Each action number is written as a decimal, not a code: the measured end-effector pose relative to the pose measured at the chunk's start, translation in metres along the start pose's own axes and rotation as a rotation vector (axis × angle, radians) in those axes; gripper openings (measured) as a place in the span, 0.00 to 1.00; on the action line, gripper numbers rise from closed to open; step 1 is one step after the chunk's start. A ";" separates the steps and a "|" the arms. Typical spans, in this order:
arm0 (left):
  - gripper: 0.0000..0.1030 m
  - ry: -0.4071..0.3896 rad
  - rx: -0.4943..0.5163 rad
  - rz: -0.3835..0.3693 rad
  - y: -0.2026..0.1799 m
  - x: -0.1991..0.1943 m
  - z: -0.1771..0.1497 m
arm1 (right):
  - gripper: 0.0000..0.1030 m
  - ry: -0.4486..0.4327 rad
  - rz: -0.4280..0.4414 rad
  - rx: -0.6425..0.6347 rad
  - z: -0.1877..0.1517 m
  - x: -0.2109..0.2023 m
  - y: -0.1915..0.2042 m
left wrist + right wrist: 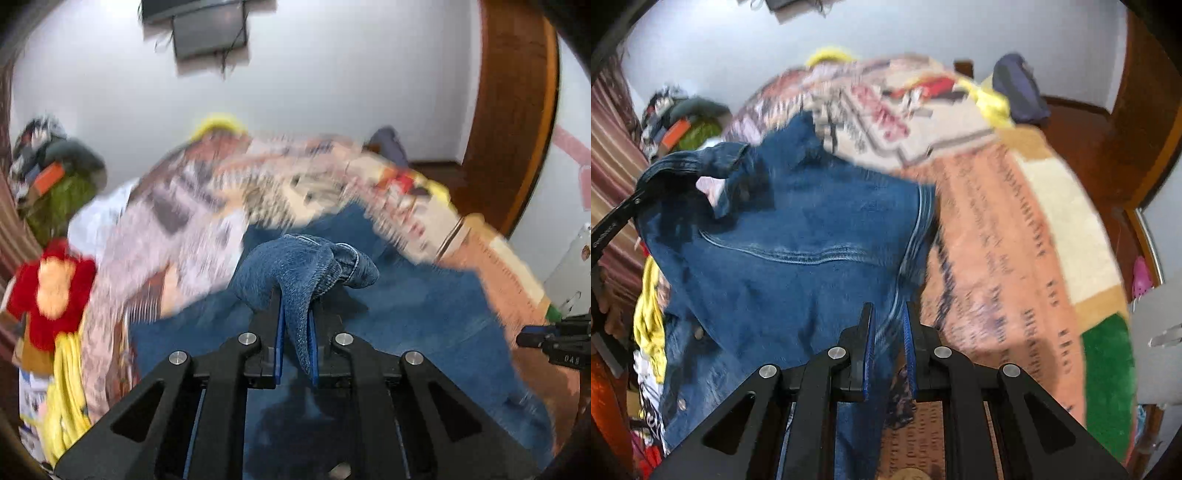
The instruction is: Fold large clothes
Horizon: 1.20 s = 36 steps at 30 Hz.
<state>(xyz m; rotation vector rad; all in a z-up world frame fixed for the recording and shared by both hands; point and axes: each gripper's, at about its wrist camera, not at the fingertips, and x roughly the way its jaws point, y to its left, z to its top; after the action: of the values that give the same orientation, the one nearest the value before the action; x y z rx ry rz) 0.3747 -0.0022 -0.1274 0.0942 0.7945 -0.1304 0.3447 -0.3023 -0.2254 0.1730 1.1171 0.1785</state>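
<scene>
both grippers, left (295, 317) and right (888, 325), clench the denim jacket (798, 236), collar end lifted up-left.

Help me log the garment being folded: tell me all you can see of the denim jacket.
The jacket is blue denim with pale stitched seams, a curved yoke seam and metal snaps along one edge. It hangs spread and lifted over the bed's patterned blanket. The left gripper is shut on a bunched fold near the collar; the right gripper pinches its seamed edge. Motion blur hides finer detail.
</scene>
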 end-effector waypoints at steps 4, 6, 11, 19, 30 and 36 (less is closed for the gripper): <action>0.13 0.146 -0.058 -0.008 0.031 0.028 -0.042 | 0.11 0.094 0.002 -0.002 -0.014 0.033 0.005; 0.31 0.174 -0.069 0.000 0.042 0.034 -0.059 | 0.11 0.091 -0.002 -0.005 -0.018 0.037 0.006; 0.58 0.198 -0.122 0.037 0.069 0.035 -0.097 | 0.11 0.105 -0.003 -0.008 -0.017 0.039 0.005; 0.63 0.226 -0.265 0.032 0.108 0.031 -0.135 | 0.11 0.095 -0.049 -0.061 -0.020 0.040 0.012; 0.62 0.281 -0.329 0.233 0.159 0.018 -0.171 | 0.11 0.092 -0.052 -0.061 -0.021 0.040 0.013; 0.62 0.212 -0.269 0.207 0.159 -0.013 -0.154 | 0.11 0.093 -0.076 -0.072 -0.006 0.030 0.015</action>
<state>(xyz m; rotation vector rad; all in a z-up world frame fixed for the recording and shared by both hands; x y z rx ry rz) 0.2815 0.1768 -0.2195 -0.0661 1.0018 0.1857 0.3514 -0.2802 -0.2504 0.0581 1.2058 0.1603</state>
